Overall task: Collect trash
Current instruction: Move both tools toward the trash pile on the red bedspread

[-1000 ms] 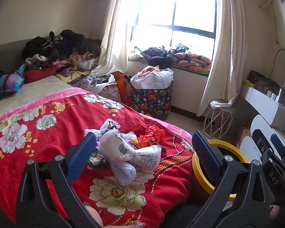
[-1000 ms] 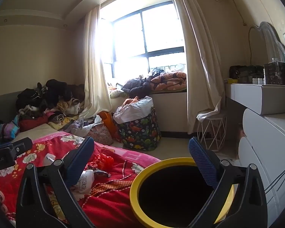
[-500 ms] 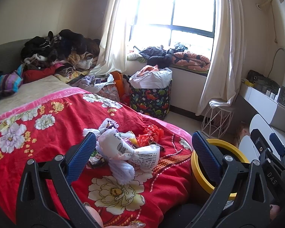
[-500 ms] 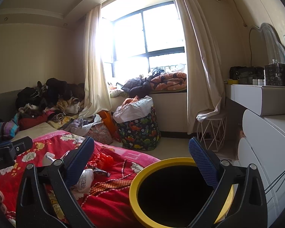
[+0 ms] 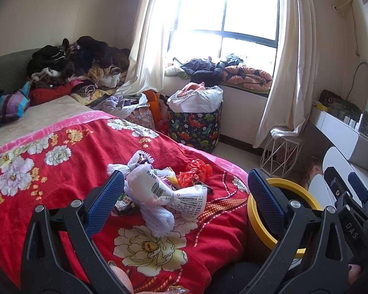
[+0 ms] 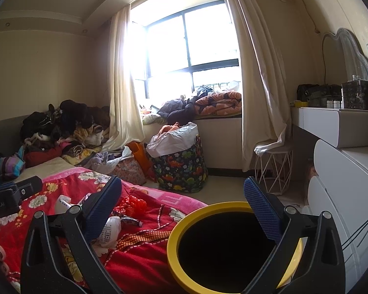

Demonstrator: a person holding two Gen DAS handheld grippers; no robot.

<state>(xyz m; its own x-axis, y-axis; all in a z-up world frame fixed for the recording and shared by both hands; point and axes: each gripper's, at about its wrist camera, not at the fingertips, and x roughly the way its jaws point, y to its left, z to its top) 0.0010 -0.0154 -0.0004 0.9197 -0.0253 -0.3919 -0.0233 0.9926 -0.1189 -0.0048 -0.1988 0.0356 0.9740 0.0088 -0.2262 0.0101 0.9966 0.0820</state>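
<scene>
On the red flowered blanket [image 5: 61,186] just ahead of the left gripper [image 5: 184,196], spread wide and empty, lies the trash pile [image 5: 164,191]: crinkly white printed wrappers, a fuzzy pale roll, a crumpled red bag [image 5: 196,171]. Best to come down over one soft wrapper and pinch its bunched middle. The right gripper [image 6: 182,204], also spread and empty, hangs above the yellow-rimmed bin [image 6: 184,225] beside the bed. Beyond stands a dinosaur-print basket [image 5: 196,127].

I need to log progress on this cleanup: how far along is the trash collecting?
Barely started. Done: nothing visibly; the yellow-rimmed bin interior looks dark. In hand: nothing; the left hand-held gripper and right hand-held gripper are open. Left: the wrapper pile and red plastic bag on the bed.
</scene>
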